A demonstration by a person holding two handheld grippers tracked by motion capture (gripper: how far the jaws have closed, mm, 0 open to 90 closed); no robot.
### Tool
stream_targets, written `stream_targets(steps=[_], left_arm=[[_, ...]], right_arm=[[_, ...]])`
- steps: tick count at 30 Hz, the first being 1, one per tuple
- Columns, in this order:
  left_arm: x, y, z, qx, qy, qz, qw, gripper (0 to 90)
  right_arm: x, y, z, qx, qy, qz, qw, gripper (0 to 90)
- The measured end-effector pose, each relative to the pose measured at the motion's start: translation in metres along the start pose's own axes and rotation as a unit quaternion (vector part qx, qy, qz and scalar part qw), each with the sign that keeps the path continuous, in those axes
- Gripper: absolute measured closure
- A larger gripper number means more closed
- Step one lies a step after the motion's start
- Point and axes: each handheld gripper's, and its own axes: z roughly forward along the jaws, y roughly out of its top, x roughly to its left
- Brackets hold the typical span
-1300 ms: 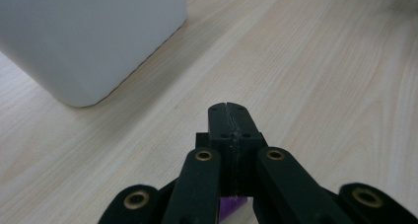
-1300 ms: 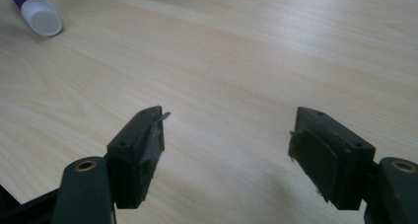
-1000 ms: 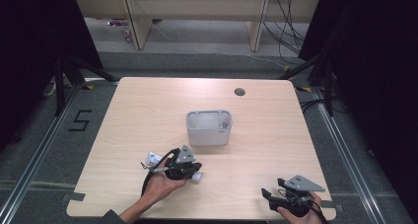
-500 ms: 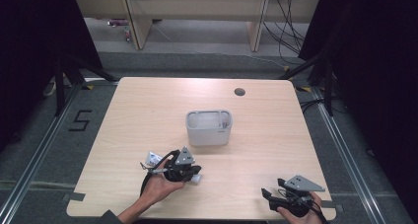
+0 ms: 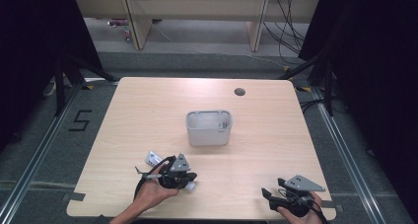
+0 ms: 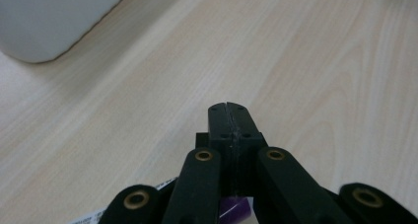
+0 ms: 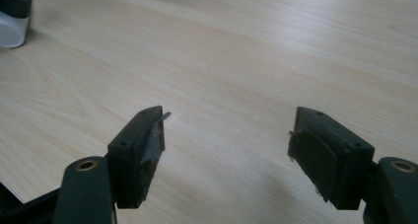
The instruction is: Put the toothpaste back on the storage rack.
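tube (image 5: 154,158): lying on the table (image 5: 148,110) near the front-left edge, tucked under the left gripper (image 6: 228,108), well apart from the bin (image 5: 208,135)

axis: seemingly running diagonally, labelled end poking out back-left, pale end sticking out front-right; middle hiding under the gripper, so not swearing it's one piece

left gripper: jaws pressing flat together, pinching nothing, sitting over the tube with tips aiming just past the bin's corner

right gripper (image 7: 229,128): jaws gaping wide, holding nothing, hovering low at the front-right corner

step: probably lining up for a grab, nothing gripped yet

next: guessing it's calling for opening the left jaws, backing off a bit, then coming down across the tube's short side
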Motion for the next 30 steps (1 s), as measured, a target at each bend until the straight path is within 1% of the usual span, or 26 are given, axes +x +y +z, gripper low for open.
stream_targets(steps=[1,2,3,4,7,9,10,12,13,15,16,17,18,20,21,23,26,29,30], left_arm=[[-0.001,-0.002,-0.002,0.006,-0.001,0.007,1.0,89.7],[-0.002,-0.003,-0.004,0.005,-0.004,0.008,0.9999,89.7],[-0.003,-0.004,-0.005,0.008,-0.007,0.007,0.9999,89.7],[-0.003,-0.006,-0.007,0.012,-0.005,0.011,0.9999,89.7],[-0.006,-0.011,-0.012,0.013,-0.013,0.012,0.9998,89.6],[-0.007,-0.015,-0.016,0.02,-0.016,0.016,0.9995,89.6],[-0.008,-0.017,-0.018,0.022,-0.017,0.017,0.9995,89.5],[-0.008,-0.021,-0.023,0.03,-0.015,0.023,0.9992,89.5],[-0.009,-0.023,-0.025,0.028,-0.019,0.02,0.9992,89.4],[-0.01,-0.028,-0.029,0.031,-0.016,0.019,0.9992,89.0],[-0.009,-0.029,-0.031,0.04,-0.019,0.026,0.9987,88.9],[-0.009,-0.032,-0.033,0.042,-0.016,0.027,0.9986,88.7],[-0.009,-0.034,-0.035,0.041,-0.02,0.026,0.9986,88.7],[-0.009,-0.038,-0.039,0.042,-0.017,0.024,0.9987,88.6],[-0.008,-0.04,-0.042,0.044,-0.013,0.03,0.9985,88.5],[-0.008,-0.044,-0.046,0.044,-0.012,0.031,0.9985,88.5],[-0.006,-0.049,-0.055,0.053,-0.01,0.04,0.9978,88.5],[-0.003,-0.055,-0.061,0.054,-0.011,0.037,0.9978,88.3],[-0.003,-0.056,-0.063,0.054,-0.009,0.033,0.998,88.2]], right_arm=[[0.001,0.0,0.0,0.004,0.004,0.007,1.0,29.2],[-0.002,0.0,0.0,-0.003,-0.002,-0.015,0.9999,29.2],[-0.002,0.001,0.0,-0.003,-0.003,-0.015,0.9999,29.2],[-0.002,0.001,0.0,-0.002,-0.003,-0.013,0.9999,29.2],[-0.002,0.0,0.0,-0.004,-0.003,-0.015,0.9999,29.2],[-0.002,0.001,0.0,0.0,-0.002,-0.014,0.9999,29.2],[0.001,0.0,0.0,0.005,0.002,0.004,1.0,29.2],[0.001,0.0,0.0,0.004,0.002,0.006,1.0,29.2],[-0.002,0.0,0.0,-0.003,-0.003,-0.014,0.9999,29.2],[-0.002,0.001,0.0,-0.003,-0.003,-0.014,0.9999,29.2],[-0.002,0.001,0.0,-0.003,-0.003,-0.014,0.9999,29.2],[-0.002,0.001,0.0,-0.004,-0.002,-0.014,0.9999,29.2],[-0.001,0.001,0.0,-0.004,-0.002,-0.014,0.9999,29.2],[-0.002,0.001,0.0,-0.005,-0.004,-0.015,0.9999,29.2],[-0.001,0.001,0.0,-0.005,-0.003,-0.014,0.9999,29.2],[-0.001,0.001,0.0,-0.005,-0.003,-0.014,0.9999,29.2],[-0.002,0.001,0.001,-0.005,-0.004,-0.014,0.9999,29.2],[-0.001,0.001,0.001,-0.005,-0.003,-0.014,0.9999,29.2],[0.002,0.001,0.0,0.002,0.003,0.006,1.0,29.2]])
